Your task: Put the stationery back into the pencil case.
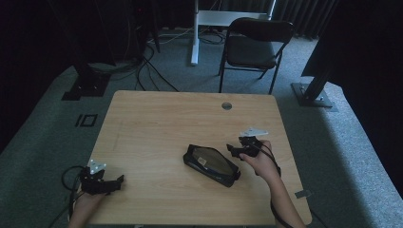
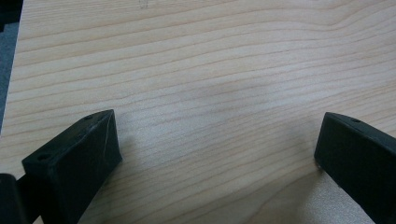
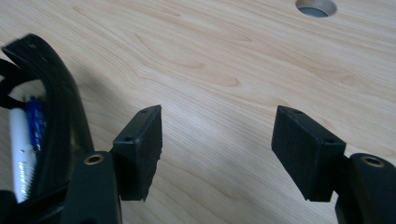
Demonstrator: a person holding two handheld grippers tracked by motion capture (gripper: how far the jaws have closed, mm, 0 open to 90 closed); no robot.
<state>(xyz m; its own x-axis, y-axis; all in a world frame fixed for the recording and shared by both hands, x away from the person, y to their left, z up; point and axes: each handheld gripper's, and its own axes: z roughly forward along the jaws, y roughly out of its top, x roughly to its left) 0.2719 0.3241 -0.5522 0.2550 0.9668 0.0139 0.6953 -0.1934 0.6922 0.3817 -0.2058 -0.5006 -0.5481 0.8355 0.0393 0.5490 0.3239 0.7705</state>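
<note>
Early stage: right gripper (image 1: 236, 151), jaws apart and empty, sits just beside the black pouch (image 1: 211, 164) on the counter (image 1: 157, 118); left gripper (image 1: 114, 183) idles apart; grasp pending

Each black tool (image 1: 119, 181) carries a grey three-cornered plate, trailing cable and blocky screw-holed pads (image 3: 142, 149).

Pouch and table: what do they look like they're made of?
Pouch: seemingly black fabric edging around a clear, glossy plastic window; light glints off the panel, and a white pen-like thing shows inside in the right gripper view. Table: light wood or wood-look laminate, matt, with fine grain lines running across it; which of the two can't be told from the surface.
</note>
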